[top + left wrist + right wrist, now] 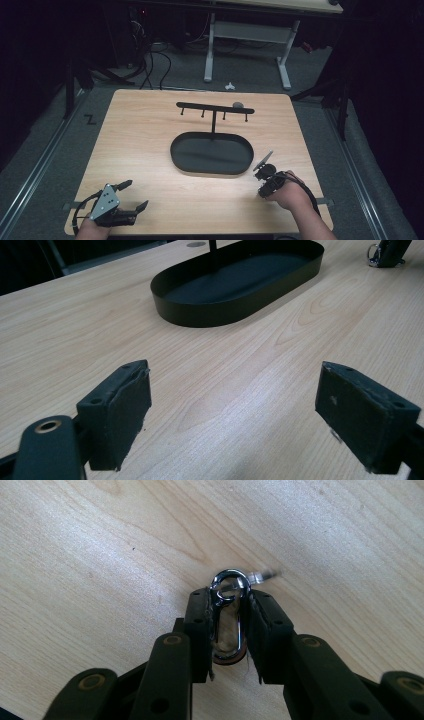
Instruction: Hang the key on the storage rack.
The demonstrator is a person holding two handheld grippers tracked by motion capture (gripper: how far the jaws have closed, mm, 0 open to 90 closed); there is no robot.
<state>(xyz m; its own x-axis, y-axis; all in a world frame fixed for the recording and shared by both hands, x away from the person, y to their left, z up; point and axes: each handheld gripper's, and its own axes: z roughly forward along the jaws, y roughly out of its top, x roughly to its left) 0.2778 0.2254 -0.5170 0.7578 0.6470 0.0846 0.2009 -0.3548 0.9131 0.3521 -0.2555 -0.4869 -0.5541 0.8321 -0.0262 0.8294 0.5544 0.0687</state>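
Right gripper point(230, 630) jaws pinch a small metal clip point(229, 607) by its flat sides; likely light, stiff, slippery, so grip mid-body. Left gripper point(232, 410) jaws spread, holding nothing, above the table point(250, 370).

Overhead light brightens the table point(150, 150) against dark surroundings; both gripper views are soft, slightly blurred.

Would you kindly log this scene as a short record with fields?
table: wooden table
tray: black oval tray, mid-table, nothing in it
rack: black hook rack rising from the tray's far edge
left gripper: left gripper near the front left corner, jaws wide apart
right gripper: right gripper right of the tray, jaws shut on a metal clip
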